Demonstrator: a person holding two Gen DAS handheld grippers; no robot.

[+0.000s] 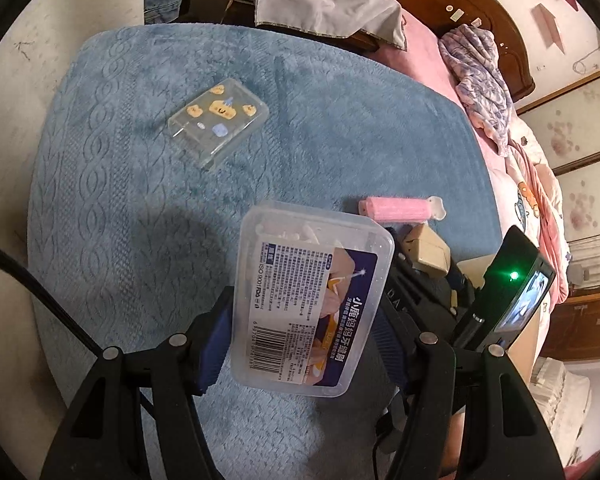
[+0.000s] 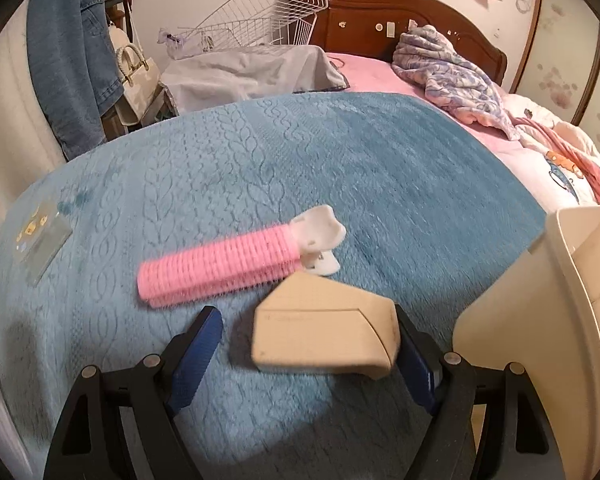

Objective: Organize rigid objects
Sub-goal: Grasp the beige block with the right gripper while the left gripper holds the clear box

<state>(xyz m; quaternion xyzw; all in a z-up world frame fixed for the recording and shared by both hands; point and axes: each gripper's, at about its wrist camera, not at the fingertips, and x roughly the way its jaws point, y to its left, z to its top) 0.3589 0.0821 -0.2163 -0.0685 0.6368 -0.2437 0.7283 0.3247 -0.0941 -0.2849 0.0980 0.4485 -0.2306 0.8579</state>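
the left gripper [image 1: 304,332] clamps a clear floss pick box [image 1: 312,300] holding white picks, above the blue blanket [image 1: 140,220]. ahead-left lies a clear sticker case [image 1: 219,122]. the right gripper [image 2: 306,350] stands wide around a beige block [image 2: 324,332], seemingly touching only its right pad; a pink hair roller [image 2: 228,264] lies just ahead, a cream bin [image 2: 540,320] to its right.

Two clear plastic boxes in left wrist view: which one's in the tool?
The labelled floss-pick box, clamped in the left tool. The sticker-decorated box lies apart on the blue blanket.
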